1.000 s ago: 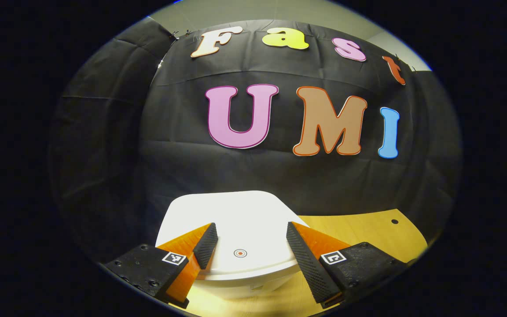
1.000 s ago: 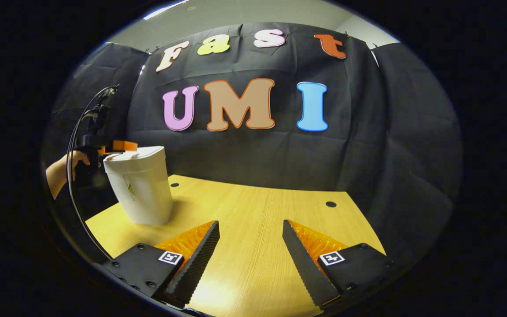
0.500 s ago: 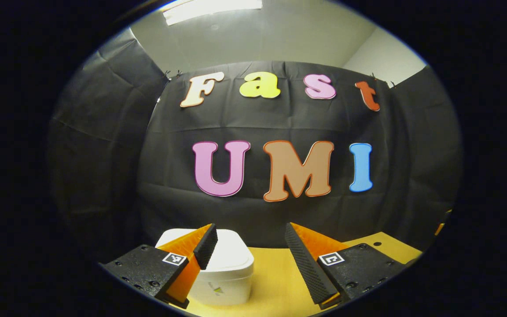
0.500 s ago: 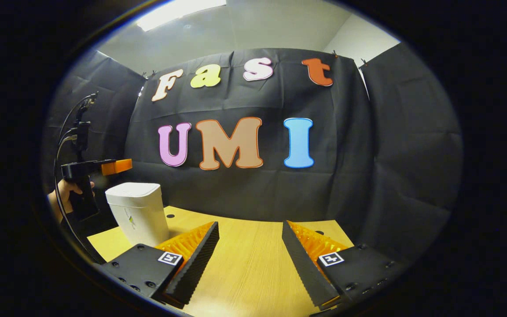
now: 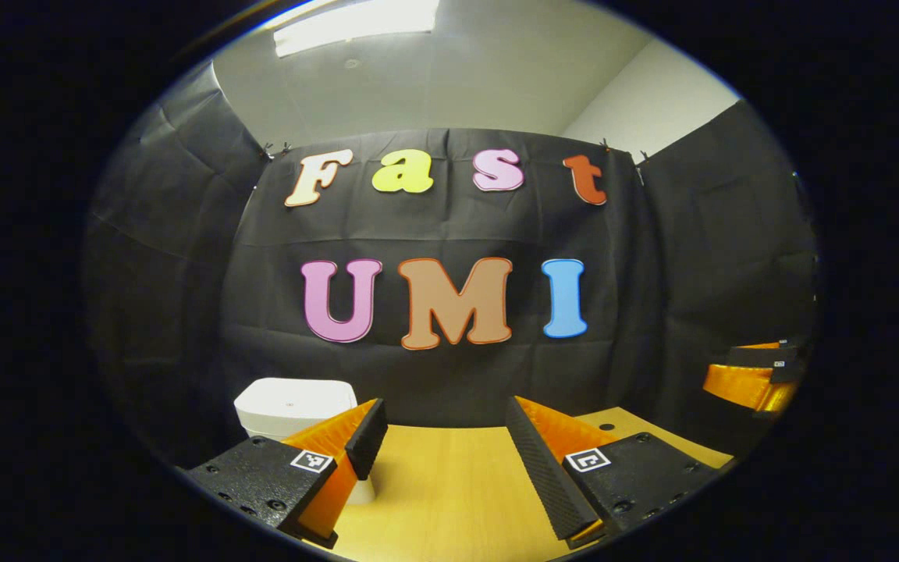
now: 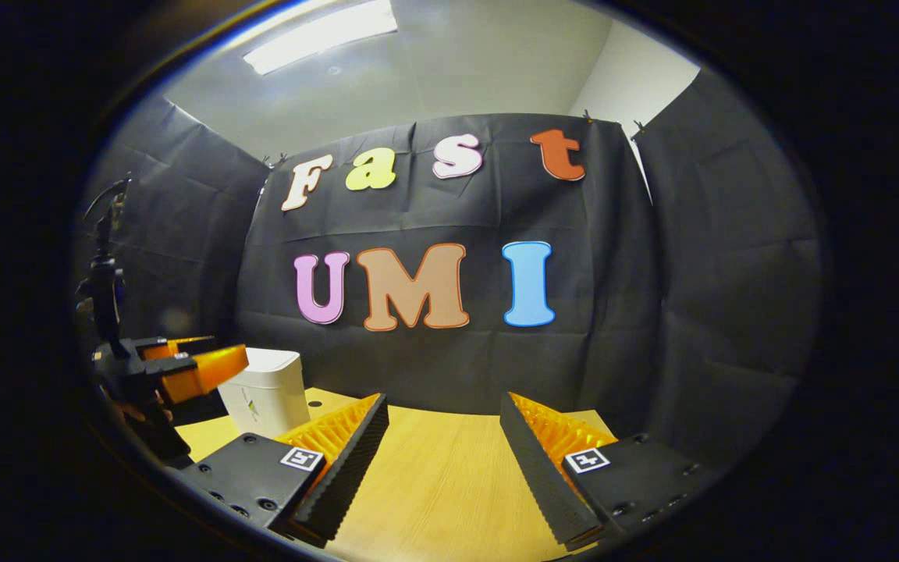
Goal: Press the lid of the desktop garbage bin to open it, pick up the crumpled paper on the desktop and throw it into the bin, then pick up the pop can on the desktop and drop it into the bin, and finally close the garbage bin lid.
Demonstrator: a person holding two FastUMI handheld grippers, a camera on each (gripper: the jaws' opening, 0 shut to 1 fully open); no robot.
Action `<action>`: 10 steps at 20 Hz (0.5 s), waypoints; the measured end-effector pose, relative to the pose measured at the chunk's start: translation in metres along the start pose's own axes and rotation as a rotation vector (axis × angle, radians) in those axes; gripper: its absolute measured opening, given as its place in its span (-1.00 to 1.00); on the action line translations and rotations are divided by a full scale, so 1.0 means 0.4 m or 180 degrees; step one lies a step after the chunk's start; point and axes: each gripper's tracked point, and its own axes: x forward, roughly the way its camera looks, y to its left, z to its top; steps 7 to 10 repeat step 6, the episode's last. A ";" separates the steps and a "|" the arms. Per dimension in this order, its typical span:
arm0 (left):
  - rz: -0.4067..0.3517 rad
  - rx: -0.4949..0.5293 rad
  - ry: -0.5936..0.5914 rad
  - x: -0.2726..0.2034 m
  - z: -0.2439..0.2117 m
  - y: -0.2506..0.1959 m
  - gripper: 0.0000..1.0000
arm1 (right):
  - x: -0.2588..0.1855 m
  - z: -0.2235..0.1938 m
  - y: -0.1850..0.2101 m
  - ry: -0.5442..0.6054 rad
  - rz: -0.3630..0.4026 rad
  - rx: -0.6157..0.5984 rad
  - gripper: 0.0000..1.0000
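Observation:
The white garbage bin (image 5: 293,406) stands at the back left of the wooden table (image 5: 449,484) with its lid down. My left gripper (image 5: 442,445) is open and empty, held back from the bin, which sits beyond its left finger. In the right gripper view the same bin (image 6: 266,394) is at the left, partly behind the left gripper (image 6: 192,367) and the hand holding it. My right gripper (image 6: 443,441) is open over bare table with nothing between its fingers. At the right edge of the left gripper view the right gripper (image 5: 754,375) hangs in the air.
Black cloth walls close the booth at the back and on both sides. The tabletop has small round holes (image 5: 604,427) near its far edge. A cable (image 6: 106,257) rises from the left gripper.
The left gripper has lifted off the bin lid and drawn back and to the right, so the bin shrank to the left. The right gripper has also pulled back and tilted upward.

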 end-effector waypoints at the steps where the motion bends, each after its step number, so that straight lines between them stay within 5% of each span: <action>1: -0.0052 -0.0021 0.0022 -0.010 -0.002 -0.014 0.83 | -0.005 0.002 0.012 -0.0016 -0.0017 0.0050 0.92; 10: -0.0251 -0.0281 0.0045 -0.007 0.012 -0.032 0.84 | -0.036 0.033 0.063 -0.0199 -0.0126 0.0118 0.92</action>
